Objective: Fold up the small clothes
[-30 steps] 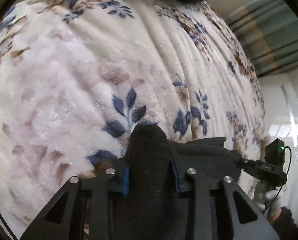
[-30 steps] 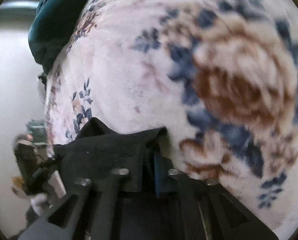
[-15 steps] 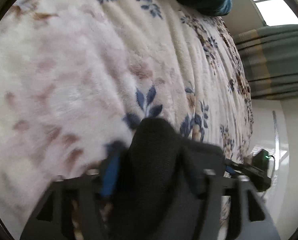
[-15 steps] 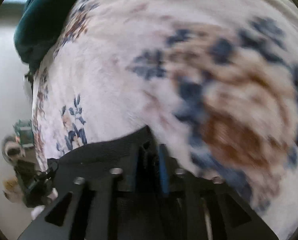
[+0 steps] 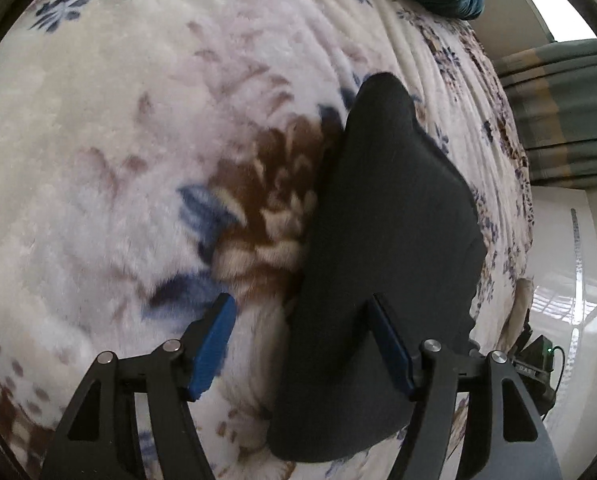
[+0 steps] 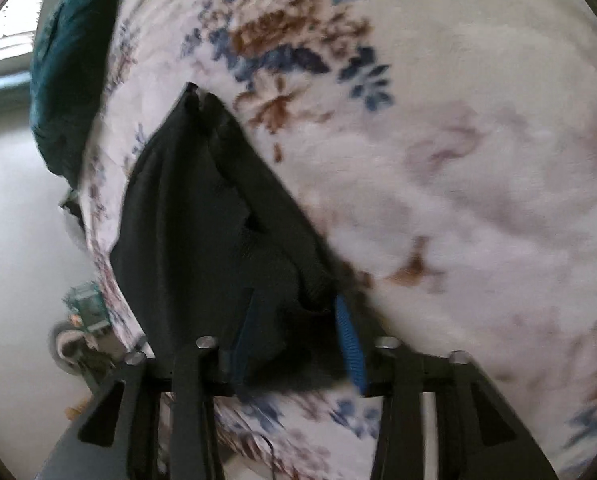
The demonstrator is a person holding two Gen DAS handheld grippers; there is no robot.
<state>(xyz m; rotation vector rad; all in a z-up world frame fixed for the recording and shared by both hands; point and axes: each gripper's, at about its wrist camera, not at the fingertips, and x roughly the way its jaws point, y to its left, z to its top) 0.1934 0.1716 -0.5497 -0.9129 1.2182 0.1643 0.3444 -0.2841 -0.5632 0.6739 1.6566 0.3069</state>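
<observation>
The black garment (image 5: 386,240) lies doubled over on the floral blanket (image 5: 138,140), centre-right of the left view, both the left gripper (image 5: 302,344) and right gripper (image 6: 294,332) spread apart, so one fold looks done, tidying perhaps left.

Tongs (image 6: 298,340) spread, black garment (image 6: 202,220) between, floral blanket (image 6: 458,160).

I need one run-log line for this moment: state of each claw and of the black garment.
left claw: open | right claw: open | black garment: released, flat on floral blanket
</observation>
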